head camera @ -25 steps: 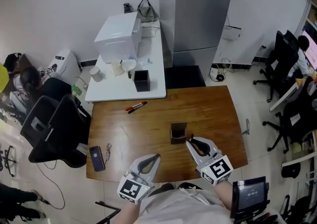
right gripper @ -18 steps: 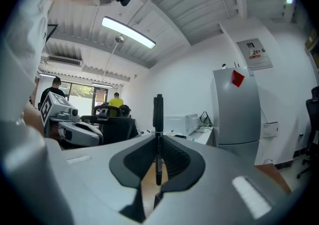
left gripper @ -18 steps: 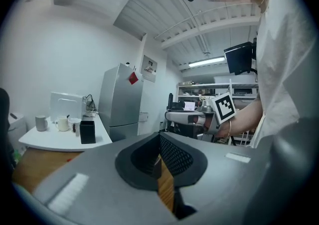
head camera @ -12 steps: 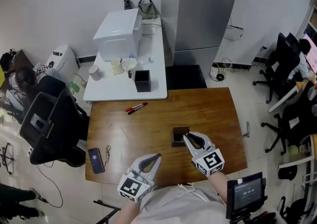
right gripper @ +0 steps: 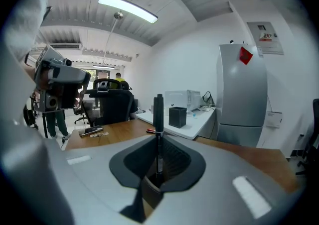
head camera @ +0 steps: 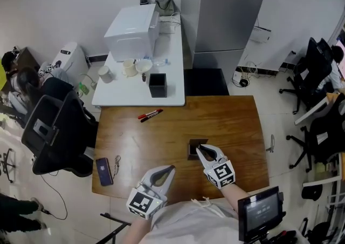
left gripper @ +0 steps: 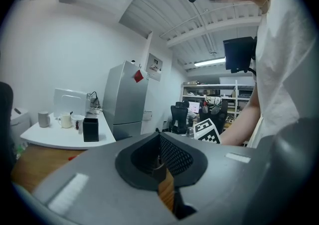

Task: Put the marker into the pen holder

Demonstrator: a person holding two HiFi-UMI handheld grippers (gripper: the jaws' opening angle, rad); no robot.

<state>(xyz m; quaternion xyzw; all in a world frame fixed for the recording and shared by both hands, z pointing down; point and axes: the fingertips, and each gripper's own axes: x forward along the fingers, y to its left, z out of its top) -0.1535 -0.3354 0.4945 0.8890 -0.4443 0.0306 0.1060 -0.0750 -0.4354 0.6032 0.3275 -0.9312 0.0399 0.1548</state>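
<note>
On the wooden table [head camera: 161, 135] stands a small brown pen holder [head camera: 193, 146]. My right gripper [head camera: 200, 150] hovers at the holder's right rim, shut on a black marker. In the right gripper view the marker [right gripper: 158, 114] stands upright between the jaws of the right gripper [right gripper: 158, 139], its cap rising above them. My left gripper [head camera: 169, 170] stays near the table's front edge, left of the holder. In the left gripper view the left gripper [left gripper: 159, 134] has its jaws together with nothing in them.
A red and a black marker [head camera: 149, 114] lie at the table's far side. A phone [head camera: 103, 168] and keys [head camera: 116, 162] sit at the front left corner. A white side table [head camera: 124, 97] behind carries a black box [head camera: 157, 85], cups and an appliance. Black office chair [head camera: 51, 132] at left.
My right gripper has moved left and a little forward with the marker, ending at the pen holder's rim. The left gripper has stayed put.
</note>
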